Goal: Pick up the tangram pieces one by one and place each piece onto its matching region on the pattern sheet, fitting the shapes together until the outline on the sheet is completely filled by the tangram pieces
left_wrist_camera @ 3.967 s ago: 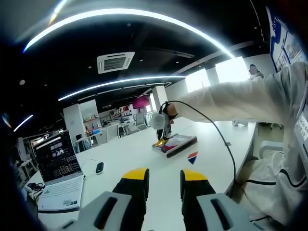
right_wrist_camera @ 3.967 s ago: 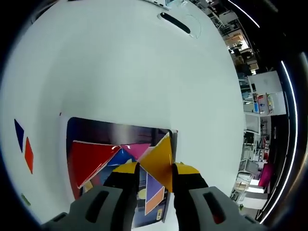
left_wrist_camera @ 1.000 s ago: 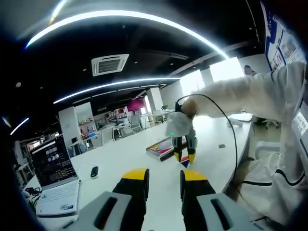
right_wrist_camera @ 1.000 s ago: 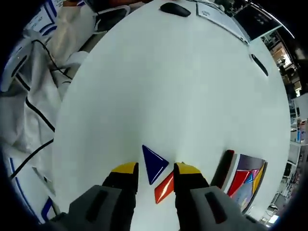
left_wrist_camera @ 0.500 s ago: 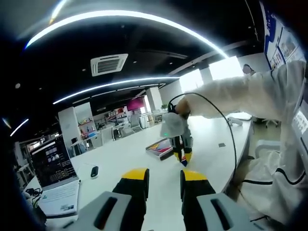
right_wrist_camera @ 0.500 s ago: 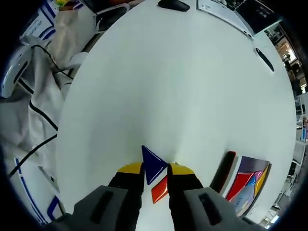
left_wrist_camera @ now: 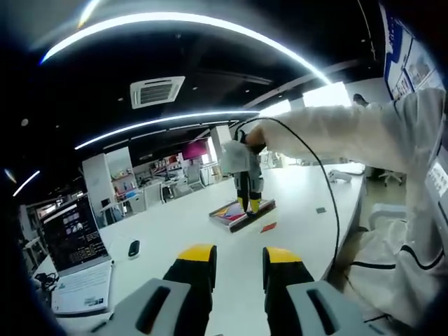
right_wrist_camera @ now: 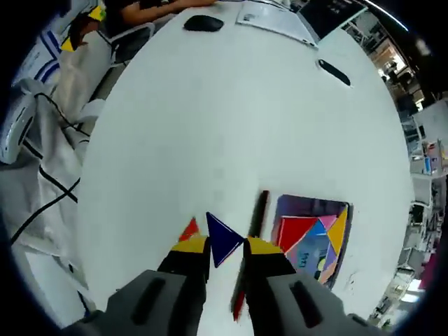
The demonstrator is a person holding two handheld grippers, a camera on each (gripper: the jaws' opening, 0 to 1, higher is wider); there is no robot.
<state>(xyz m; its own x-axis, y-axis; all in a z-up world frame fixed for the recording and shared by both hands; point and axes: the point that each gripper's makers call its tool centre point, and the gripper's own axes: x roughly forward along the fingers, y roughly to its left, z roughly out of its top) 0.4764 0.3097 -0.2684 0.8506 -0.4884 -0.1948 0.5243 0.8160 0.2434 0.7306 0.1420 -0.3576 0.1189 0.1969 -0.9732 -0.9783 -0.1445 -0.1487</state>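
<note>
Right gripper [right_wrist_camera: 225, 245]: clamped on blue triangle [right_wrist_camera: 222, 239]; pattern sheet [right_wrist_camera: 310, 238] partly filled; orange piece [right_wrist_camera: 189, 228] remaining on table [right_wrist_camera: 210, 105]

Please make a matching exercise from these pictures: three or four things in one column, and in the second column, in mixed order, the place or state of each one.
Things:
1. blue triangle piece
2. red-orange piece
3. pattern sheet
4. left gripper

Places or states:
A. open, holding nothing
B. lying on the white table beside the right gripper's jaws
C. already carrying red, pink, blue and yellow pieces
D. clamped between the right gripper's jaws

Pairs: 1-D, 2-B, 3-C, 4-A
</note>
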